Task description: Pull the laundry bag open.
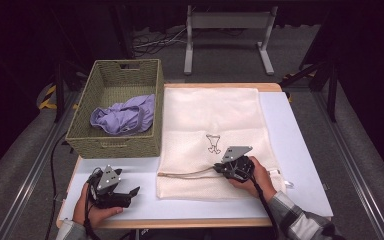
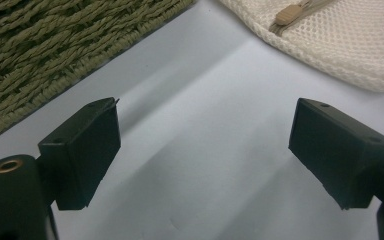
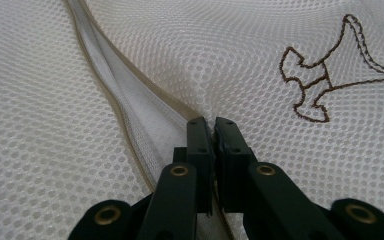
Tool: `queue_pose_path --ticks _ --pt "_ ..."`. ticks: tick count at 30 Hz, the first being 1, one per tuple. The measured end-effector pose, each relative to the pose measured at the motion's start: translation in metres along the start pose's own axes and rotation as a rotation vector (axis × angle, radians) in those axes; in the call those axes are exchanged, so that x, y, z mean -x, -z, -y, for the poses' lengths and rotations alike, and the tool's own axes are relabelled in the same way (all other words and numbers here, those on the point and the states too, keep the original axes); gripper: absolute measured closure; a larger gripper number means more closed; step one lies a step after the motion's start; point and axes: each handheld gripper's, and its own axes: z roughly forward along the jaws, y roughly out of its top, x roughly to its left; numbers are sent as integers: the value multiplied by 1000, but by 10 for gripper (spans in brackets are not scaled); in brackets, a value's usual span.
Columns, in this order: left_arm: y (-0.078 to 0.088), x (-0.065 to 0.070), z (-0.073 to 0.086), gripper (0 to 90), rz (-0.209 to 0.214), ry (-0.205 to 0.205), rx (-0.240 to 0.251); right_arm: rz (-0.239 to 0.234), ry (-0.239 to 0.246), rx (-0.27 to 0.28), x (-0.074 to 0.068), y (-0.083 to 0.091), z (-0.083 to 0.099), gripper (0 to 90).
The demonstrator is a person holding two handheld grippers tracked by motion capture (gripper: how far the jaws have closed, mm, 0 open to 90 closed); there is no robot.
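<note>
High view: the right gripper [image 1: 228, 167] pinches the mesh bag [image 1: 220, 125] by its zipper [image 1: 187, 174]; the left gripper [image 1: 125, 192] waits wide apart. The purple cloth [image 1: 125, 119] sits in the basket [image 1: 80, 131], not yet bagged.

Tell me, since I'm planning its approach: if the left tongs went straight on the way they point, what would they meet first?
Probably the mesh bag's near corner, after bare table; the left tongs stand open, the wicker basket off to the side. Depth is unclear.
</note>
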Motion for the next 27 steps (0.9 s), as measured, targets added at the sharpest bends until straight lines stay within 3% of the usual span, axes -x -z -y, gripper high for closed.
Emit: queue_pose_path --ticks 12,27 --pt "1 0 0 136 0 4 1 26 8 22 -3 1 -11 867" --pt "0 -1 0 135 5 9 9 70 5 114 -3 18 -21 867"
